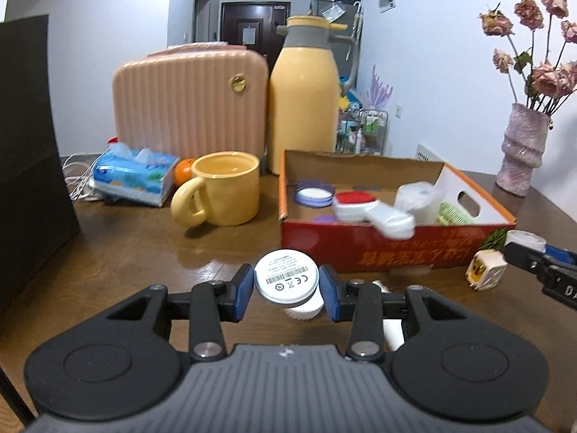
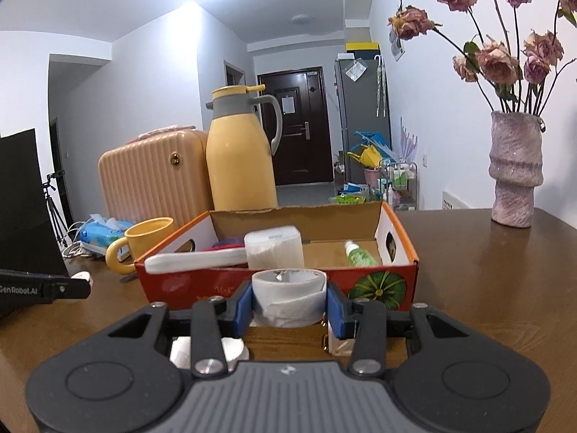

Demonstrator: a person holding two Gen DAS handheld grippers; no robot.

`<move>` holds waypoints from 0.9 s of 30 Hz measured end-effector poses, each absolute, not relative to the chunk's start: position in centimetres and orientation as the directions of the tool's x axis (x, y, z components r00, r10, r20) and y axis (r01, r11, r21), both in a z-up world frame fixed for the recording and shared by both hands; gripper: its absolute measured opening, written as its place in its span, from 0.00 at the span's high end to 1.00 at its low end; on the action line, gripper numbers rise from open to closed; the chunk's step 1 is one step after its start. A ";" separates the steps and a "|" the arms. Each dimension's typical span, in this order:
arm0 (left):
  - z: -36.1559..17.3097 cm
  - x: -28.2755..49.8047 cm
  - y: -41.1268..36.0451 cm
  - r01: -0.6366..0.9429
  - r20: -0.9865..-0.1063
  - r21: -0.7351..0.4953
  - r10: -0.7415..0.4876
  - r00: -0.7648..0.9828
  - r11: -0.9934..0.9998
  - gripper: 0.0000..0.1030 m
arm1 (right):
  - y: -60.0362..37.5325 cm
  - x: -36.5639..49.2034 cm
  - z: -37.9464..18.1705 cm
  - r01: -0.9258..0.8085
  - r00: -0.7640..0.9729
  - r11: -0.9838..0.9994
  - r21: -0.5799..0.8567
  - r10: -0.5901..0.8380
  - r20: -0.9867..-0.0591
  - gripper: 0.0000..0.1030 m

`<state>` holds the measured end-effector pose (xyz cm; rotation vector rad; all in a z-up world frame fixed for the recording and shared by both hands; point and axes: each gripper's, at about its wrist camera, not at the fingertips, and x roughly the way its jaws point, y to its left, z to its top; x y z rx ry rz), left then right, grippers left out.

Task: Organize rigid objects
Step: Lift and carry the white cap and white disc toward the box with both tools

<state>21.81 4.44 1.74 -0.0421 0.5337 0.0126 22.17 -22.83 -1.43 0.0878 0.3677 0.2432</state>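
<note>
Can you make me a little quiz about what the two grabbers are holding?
1. True or false: the left gripper is clamped on a round white disc with a printed label.
2. What does the right gripper hold? A) yellow ceramic mug B) white tape roll C) green bottle
3. Fill in: the red cardboard box stands on the brown wooden ____.

Key:
1. True.
2. B, the white tape roll; the yellow ceramic mug stands on the table.
3. table.

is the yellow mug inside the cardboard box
No, the yellow mug stands on the table left of the cardboard box.
</note>
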 end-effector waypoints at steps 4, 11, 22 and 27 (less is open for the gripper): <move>2.8 22.4 3.2 -0.005 -0.491 -0.034 -0.012 0.871 0.999 0.61 | -23.1 22.7 -0.9 -0.215 0.911 0.969 0.121 0.244 -0.334 0.60; 4.2 23.9 1.6 0.009 -0.465 -0.042 -0.028 0.885 0.999 0.61 | -23.5 24.0 0.0 -0.206 0.920 0.972 0.113 0.232 -0.318 0.60; 5.6 27.0 0.0 0.009 -0.433 -0.056 -0.032 0.901 0.998 0.61 | -23.7 27.0 1.0 -0.182 0.934 0.977 0.112 0.207 -0.291 0.60; 5.6 28.7 -0.8 0.002 -0.420 -0.039 -0.018 0.907 0.999 0.61 | -23.7 28.9 1.3 -0.159 0.943 0.980 0.117 0.186 -0.278 0.60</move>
